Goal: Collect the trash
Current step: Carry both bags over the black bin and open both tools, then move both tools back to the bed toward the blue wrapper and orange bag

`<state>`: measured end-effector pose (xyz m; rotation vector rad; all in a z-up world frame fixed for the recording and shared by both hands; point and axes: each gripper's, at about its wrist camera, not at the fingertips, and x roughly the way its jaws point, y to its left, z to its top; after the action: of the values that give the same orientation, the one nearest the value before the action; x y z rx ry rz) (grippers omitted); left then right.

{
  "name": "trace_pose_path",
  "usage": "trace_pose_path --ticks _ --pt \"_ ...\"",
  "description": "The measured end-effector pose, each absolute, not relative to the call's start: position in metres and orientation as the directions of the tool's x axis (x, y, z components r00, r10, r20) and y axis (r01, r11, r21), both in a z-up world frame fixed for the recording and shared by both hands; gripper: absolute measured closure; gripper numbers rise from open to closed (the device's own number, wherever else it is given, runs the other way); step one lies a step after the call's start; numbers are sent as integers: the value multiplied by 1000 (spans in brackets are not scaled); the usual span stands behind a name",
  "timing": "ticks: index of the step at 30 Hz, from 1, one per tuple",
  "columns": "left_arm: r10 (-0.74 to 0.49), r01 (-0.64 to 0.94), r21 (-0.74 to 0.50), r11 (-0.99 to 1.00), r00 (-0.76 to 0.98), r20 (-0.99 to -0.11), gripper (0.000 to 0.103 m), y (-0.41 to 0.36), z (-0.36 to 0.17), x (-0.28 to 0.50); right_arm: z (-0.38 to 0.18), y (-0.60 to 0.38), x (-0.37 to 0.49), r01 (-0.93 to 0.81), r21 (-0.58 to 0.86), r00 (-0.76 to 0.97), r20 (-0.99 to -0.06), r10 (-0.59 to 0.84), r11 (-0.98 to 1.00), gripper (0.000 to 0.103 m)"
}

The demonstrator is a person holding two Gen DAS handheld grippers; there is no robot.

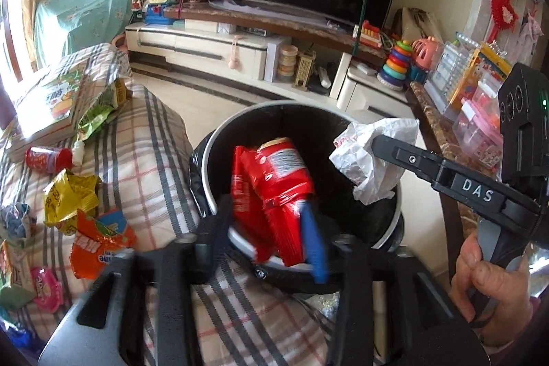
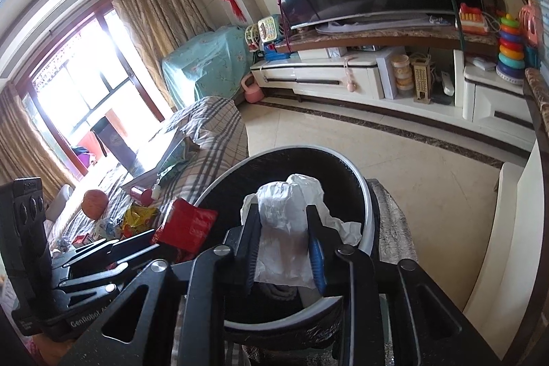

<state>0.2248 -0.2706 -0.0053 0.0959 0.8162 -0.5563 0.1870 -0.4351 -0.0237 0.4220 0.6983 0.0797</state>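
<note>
Over the bin, both grippers, for dropping: left gripper parted around red packet; right gripper loose beside white bag. More wrappers on sofa.

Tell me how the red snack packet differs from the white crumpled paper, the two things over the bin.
The red snack packet is glossy, printed and fairly flat; the white crumpled paper is plain, matte and balled up. The packet sits between the fingers of the left gripper, the paper between those of the right gripper. The packet looks blurred; the paper looks sharp. Both hang over the black bin.
</note>
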Motion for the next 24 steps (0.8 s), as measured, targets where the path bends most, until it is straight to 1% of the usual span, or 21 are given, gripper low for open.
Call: trace_pose_path --ticks 1,2,4,9,11,13,15,17,24 --pt "-427 501 -124 857 553 -715 40 -270 -6 225 -25 -436 187 70 409 764 -608 215 910 56" --pt "-422 495 -122 860 557 -715 39 -269 -7 225 -26 -437 187 71 417 763 -608 220 906 51" --pt "-422 491 -127 862 555 -717 39 -266 -9 223 -26 -439 185 74 419 764 -608 218 905 47" --pt "-423 475 -144 868 556 -716 38 -255 -11 218 -21 -437 180 72 418 771 -599 215 906 44" --pt "-424 469 -151 870 556 -715 38 -247 -12 213 -18 -433 174 65 418 777 -590 217 906 37" --pt "-421 461 -154 874 560 -714 37 -239 -13 206 -16 -429 171 57 420 781 -583 221 906 32" --pt "-417 452 -156 878 565 -712 37 -231 -14 199 -14 -423 167 45 424 784 -576 231 904 29" --pt "-415 438 -166 884 568 -711 37 -221 -15 193 -14 -415 163 34 434 784 -570 246 900 23" --pt "-389 383 -184 905 573 -722 36 -186 -23 173 -18 -381 151 -6 456 774 -562 293 890 18"
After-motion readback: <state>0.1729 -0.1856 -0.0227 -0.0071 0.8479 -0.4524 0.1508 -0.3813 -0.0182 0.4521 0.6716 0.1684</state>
